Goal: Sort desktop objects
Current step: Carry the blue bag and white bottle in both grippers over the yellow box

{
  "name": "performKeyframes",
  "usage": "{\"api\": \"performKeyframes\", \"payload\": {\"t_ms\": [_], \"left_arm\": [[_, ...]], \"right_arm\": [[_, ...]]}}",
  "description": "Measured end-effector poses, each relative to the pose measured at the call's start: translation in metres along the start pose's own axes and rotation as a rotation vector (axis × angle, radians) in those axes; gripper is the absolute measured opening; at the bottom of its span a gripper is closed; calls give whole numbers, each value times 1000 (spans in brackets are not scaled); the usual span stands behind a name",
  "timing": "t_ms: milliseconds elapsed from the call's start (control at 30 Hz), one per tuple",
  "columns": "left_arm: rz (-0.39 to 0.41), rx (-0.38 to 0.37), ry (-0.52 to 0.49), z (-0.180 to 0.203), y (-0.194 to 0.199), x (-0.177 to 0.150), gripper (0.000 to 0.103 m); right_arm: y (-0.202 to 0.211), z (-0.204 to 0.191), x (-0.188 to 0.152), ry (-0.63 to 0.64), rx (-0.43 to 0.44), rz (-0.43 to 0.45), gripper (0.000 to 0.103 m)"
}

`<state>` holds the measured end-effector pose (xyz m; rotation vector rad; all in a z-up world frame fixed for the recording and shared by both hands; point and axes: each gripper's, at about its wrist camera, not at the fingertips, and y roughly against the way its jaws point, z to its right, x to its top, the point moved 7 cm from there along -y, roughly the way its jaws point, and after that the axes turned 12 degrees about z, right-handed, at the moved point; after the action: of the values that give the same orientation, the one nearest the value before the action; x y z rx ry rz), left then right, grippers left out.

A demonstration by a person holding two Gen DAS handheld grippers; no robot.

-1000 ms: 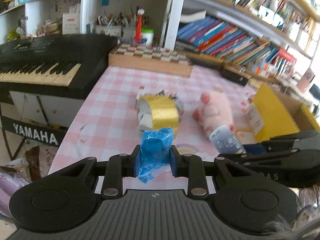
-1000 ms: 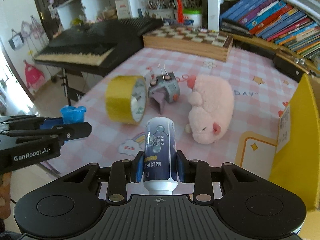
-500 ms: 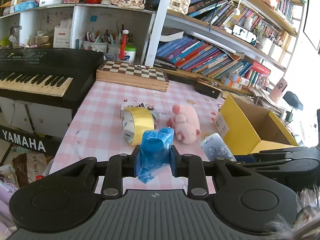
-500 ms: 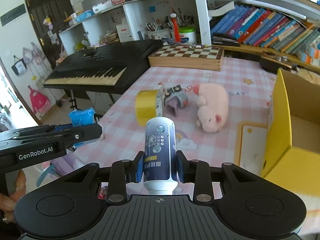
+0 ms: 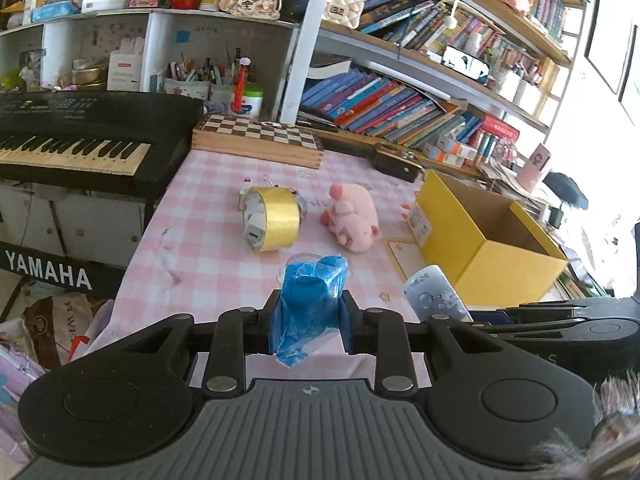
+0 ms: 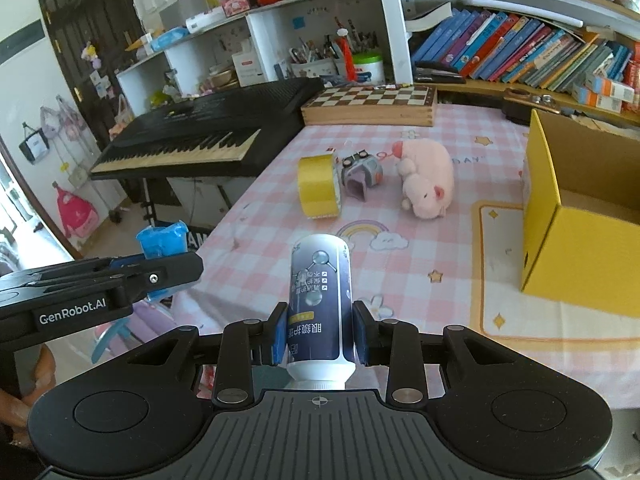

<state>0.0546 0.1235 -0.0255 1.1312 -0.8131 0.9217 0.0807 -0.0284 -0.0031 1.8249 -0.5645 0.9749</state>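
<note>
My left gripper [image 5: 307, 322] is shut on a crumpled blue plastic packet [image 5: 310, 300], held above the near edge of the pink checked table. That gripper and the blue packet [image 6: 162, 238] also show at the left of the right wrist view. My right gripper [image 6: 320, 338] is shut on a dark blue and white bottle [image 6: 320, 300] with its cap toward the camera; the bottle [image 5: 436, 296] also shows in the left wrist view. On the table lie a yellow tape roll [image 5: 272, 220], a pink plush pig [image 5: 354, 218] and a small grey toy [image 6: 362, 170]. An open yellow box [image 5: 480, 236] stands at the right.
A wooden chessboard box [image 5: 258, 140] lies at the table's far edge. A black Yamaha keyboard [image 5: 80, 136] on its stand adjoins the table on the left. Shelves of books [image 5: 400, 108] and pen pots run behind. A dark case [image 5: 394, 160] lies by the books.
Both grippers have pulled back and risen from the table with their objects still held; the tape, pig and yellow box look smaller and farther, and more of the shelves shows.
</note>
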Motion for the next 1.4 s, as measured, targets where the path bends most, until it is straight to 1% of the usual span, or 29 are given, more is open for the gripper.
{"api": "performKeyframes", "payload": {"t_ms": [233,500,900,1267,1400], "left_arm": [[-11,-49,-25,7,18,-11,25],[-29,-121,-47,20,24,-19,25],[-70,-254,-88,54,9,-26,25],[-117,-423,-156,107,-11,-34,25],[-126,-463,-180,123,-14,-37,25]], "right_arm": [[22,-7,-16,-31,-35,18,33],[43,-5,-30,-58,-94,30,33],[63,19,-41,-116,-207,39,33],[91,55,-50,-193,-347,72,33],[98,66,-52,-222,-380,81,33]]}}
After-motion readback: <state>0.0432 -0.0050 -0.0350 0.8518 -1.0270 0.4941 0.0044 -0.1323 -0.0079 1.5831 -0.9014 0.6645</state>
